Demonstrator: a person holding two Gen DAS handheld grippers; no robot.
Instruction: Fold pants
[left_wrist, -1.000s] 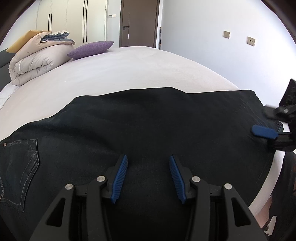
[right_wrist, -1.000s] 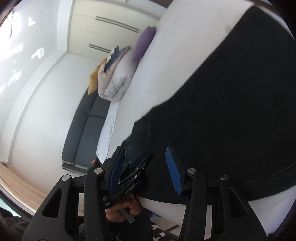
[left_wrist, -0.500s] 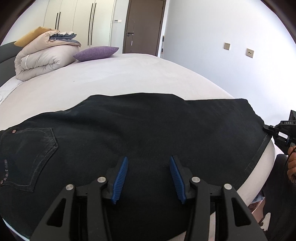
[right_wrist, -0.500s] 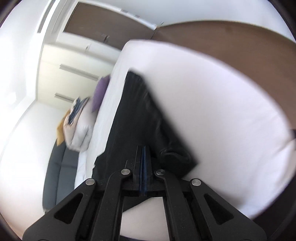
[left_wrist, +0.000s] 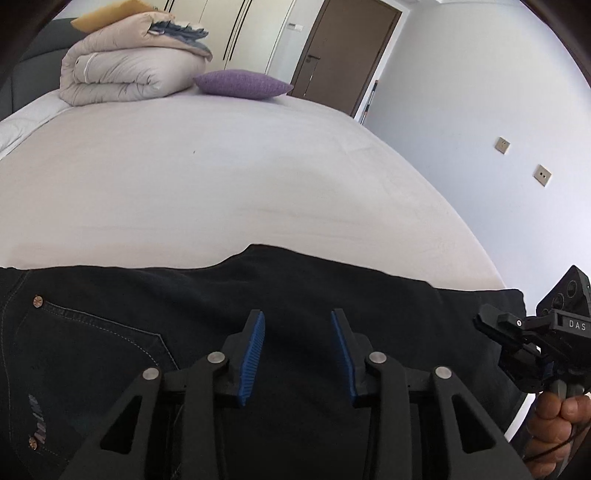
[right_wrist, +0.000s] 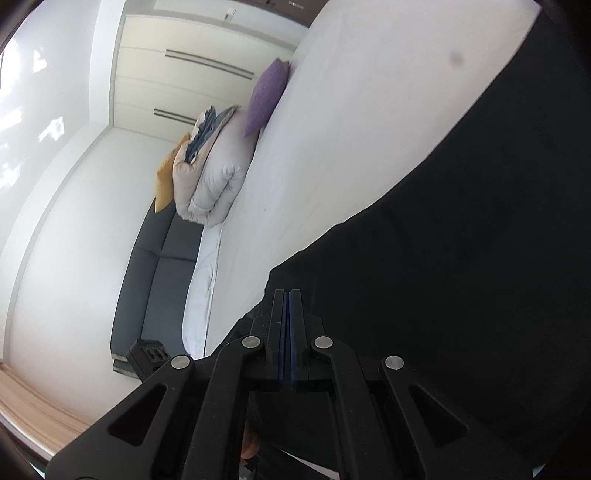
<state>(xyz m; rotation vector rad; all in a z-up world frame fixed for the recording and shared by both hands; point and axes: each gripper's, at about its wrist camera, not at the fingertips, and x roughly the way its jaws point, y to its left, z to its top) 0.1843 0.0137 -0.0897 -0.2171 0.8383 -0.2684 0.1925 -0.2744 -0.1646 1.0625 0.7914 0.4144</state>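
Dark pants (left_wrist: 229, 332) lie flat across the lower half of the left wrist frame, on the near edge of a white bed (left_wrist: 221, 177), back pocket (left_wrist: 96, 354) at lower left. Left gripper (left_wrist: 298, 352), bottom centre, hovers over the cloth; its jaws have just been closing but stand part open, blue pads apart, nothing pinched between them. Right gripper (right_wrist: 287, 325), bottom centre of its own frame, has its pads pressed together; whether pants fabric is caught between them cannot be told. Folded duvet (left_wrist: 129, 74) and purple pillow (left_wrist: 242, 84) sit upper left.
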